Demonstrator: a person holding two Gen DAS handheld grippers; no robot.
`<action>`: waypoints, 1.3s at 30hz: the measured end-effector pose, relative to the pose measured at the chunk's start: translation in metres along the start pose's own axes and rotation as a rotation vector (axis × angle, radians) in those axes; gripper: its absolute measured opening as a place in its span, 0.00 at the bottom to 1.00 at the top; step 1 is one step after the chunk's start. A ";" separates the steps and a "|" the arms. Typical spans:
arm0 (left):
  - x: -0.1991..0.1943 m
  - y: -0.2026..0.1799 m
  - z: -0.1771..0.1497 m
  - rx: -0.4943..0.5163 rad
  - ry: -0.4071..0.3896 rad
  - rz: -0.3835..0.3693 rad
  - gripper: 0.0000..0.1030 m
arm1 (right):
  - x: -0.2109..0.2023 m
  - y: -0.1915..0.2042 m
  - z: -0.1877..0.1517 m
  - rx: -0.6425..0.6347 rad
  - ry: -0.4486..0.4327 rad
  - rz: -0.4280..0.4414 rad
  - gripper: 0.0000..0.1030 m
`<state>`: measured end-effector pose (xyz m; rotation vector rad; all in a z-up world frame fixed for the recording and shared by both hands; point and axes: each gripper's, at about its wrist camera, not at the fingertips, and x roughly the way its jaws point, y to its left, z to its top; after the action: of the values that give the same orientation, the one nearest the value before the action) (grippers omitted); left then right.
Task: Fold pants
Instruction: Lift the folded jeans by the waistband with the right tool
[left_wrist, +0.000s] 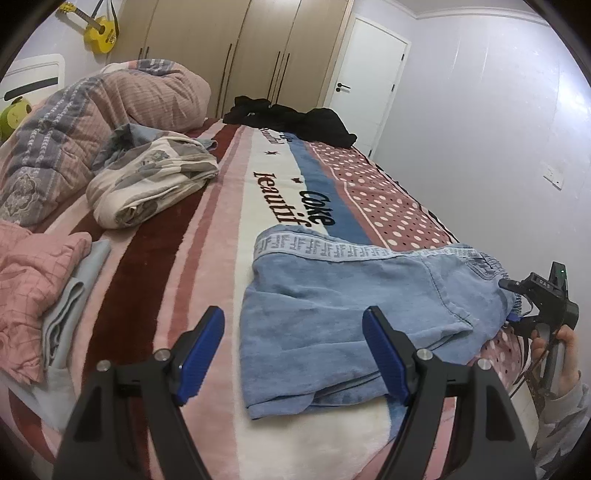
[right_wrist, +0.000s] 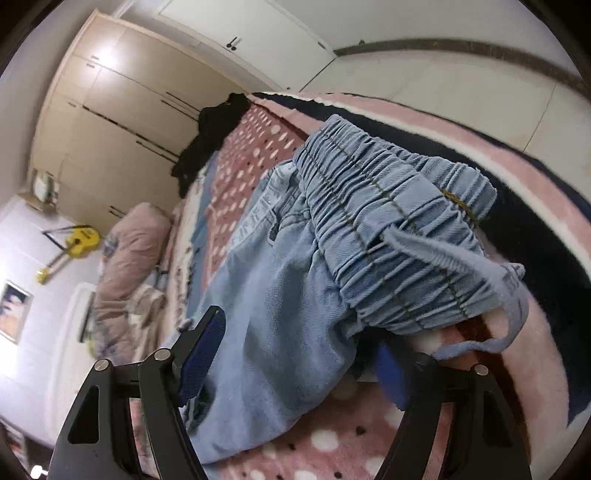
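Observation:
Light blue denim pants (left_wrist: 354, 306) lie folded on the bed blanket (left_wrist: 207, 229), with a patterned side stripe along the far edge. My left gripper (left_wrist: 295, 354) is open above the pants' near left corner, empty. My right gripper (right_wrist: 295, 362) is open at the elastic waistband (right_wrist: 391, 229); its left finger lies over the denim and its right finger is tucked under the fabric. In the left wrist view the right gripper (left_wrist: 517, 317) is at the pants' right end. The drawstring (right_wrist: 480, 343) hangs loose.
A cream patterned garment (left_wrist: 147, 184) and a rolled quilt (left_wrist: 74, 129) lie to the left. Pink and grey clothes (left_wrist: 44, 295) are at the near left. Black clothing (left_wrist: 295, 122) lies at the far end. The bed's right edge (left_wrist: 443, 221) borders the wall.

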<state>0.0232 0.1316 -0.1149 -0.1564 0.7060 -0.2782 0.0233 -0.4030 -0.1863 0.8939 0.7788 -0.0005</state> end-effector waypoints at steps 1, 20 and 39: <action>-0.002 0.000 0.000 0.006 -0.003 0.003 0.72 | -0.004 0.000 -0.001 0.002 0.004 -0.008 0.65; -0.040 0.027 -0.009 -0.058 -0.062 -0.016 0.72 | -0.007 0.070 0.019 -0.257 -0.199 -0.161 0.25; -0.075 0.066 -0.024 -0.088 -0.112 0.016 0.77 | 0.122 0.310 -0.195 -1.207 0.286 0.241 0.14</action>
<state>-0.0339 0.2158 -0.1026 -0.2483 0.6086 -0.2210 0.0896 -0.0287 -0.1176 -0.1822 0.7556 0.7497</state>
